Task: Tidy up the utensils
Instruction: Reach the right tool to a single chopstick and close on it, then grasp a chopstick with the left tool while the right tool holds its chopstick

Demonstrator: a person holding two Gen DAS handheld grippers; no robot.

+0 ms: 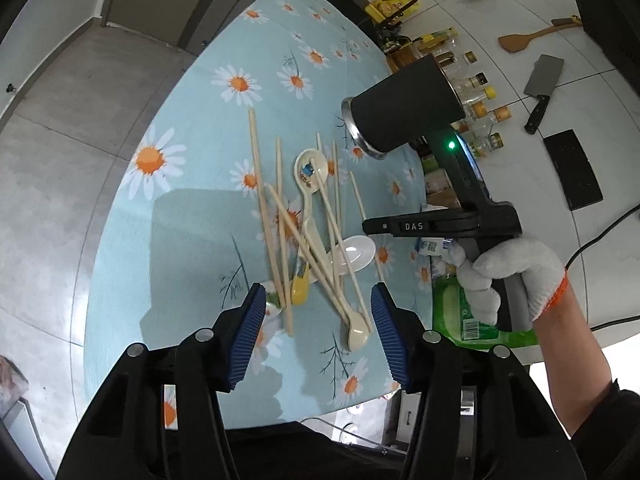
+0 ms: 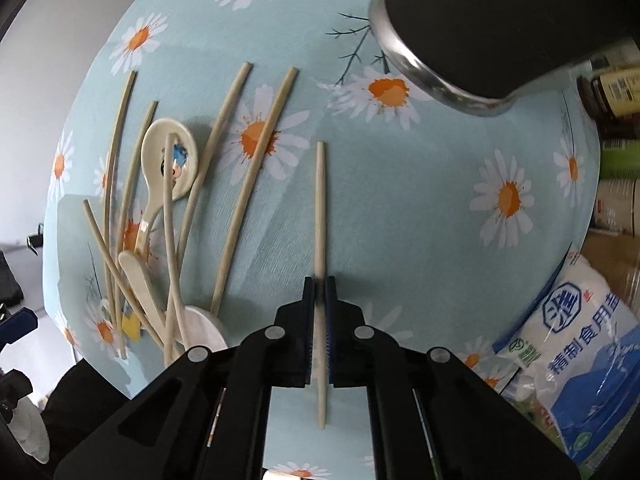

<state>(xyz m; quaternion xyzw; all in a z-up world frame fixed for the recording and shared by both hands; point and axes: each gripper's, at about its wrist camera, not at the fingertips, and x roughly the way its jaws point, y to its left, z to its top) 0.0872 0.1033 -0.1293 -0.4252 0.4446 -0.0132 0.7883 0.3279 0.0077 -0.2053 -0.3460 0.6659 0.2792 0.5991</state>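
Observation:
Several pale chopsticks (image 1: 280,232) and cream spoons (image 1: 310,172) lie in a loose pile on the daisy-print tablecloth (image 1: 224,128). My left gripper (image 1: 318,300) is open and empty, just above the near end of the pile. My right gripper (image 2: 319,284) is shut on one chopstick (image 2: 320,208), which points away toward the black utensil cup (image 2: 480,28). The cup stands at the far right of the table and also shows in the left wrist view (image 1: 400,104). The pile lies to the left in the right wrist view (image 2: 160,220).
Spice bottles (image 1: 480,96) stand past the table's right edge. A salt bag (image 2: 572,340) and a green package (image 1: 468,316) lie at the table's right side. A cleaver (image 1: 542,88) and a wooden spatula (image 1: 528,38) lie beyond.

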